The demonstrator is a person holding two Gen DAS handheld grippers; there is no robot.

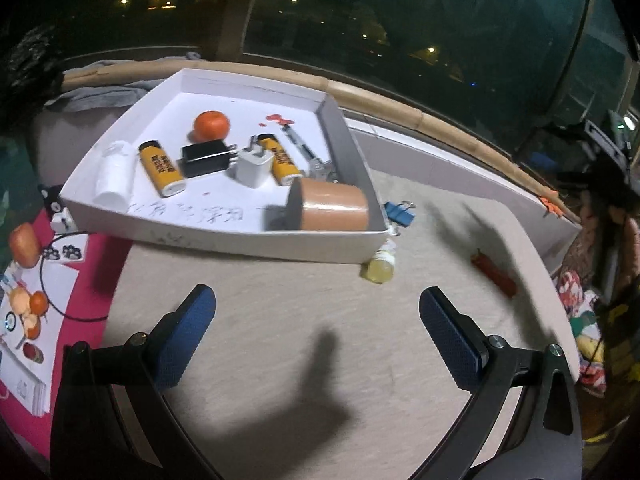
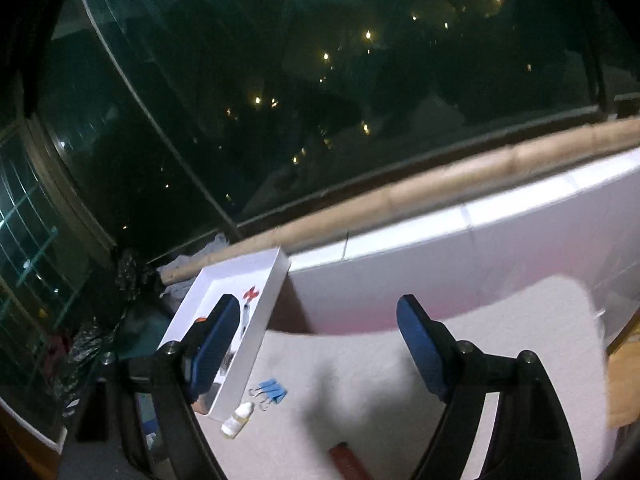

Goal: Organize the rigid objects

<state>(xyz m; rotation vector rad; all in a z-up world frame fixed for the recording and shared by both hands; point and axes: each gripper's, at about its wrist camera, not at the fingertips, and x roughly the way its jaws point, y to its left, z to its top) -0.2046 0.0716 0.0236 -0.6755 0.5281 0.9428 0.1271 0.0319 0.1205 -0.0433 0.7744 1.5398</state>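
tray: white tray (image 1: pixel 224 236) at the far left of the tabletop (image 1: pixel 320 320), near edge facing me. Already holds an orange (image 1: pixel 212 125), two yellow lighters (image 1: pixel 162 167), a black charger (image 1: pixel 206 157), a white charger (image 1: pixel 253 167), a tape roll (image 1: pixel 332 208).
left outside: small yellow bottle (image 1: pixel 381 266) touching the tray's near right corner, blue clips (image 1: pixel 399 213) just beside the tray's right wall, red stick (image 1: pixel 494 274) further right, well apart from the tray.
my left tongs (image 1: pixel 316 328): spread wide, nothing between them, above bare tabletop.
my right tongs (image 2: pixel 316 344): spread too, empty, aimed high at the window.
risk 1: bottle sits tight against the tray wall; one finger may hit the wall and shove the tray.
risk 2: bottle is round, could roll or tip when pinched.
risk 3: clips are flat and low; pads may slip off.
risk 4: right view is blurred and barely shows the red stick (image 2: pixel 348 460) at its bottom edge; easy to misjudge the reach.
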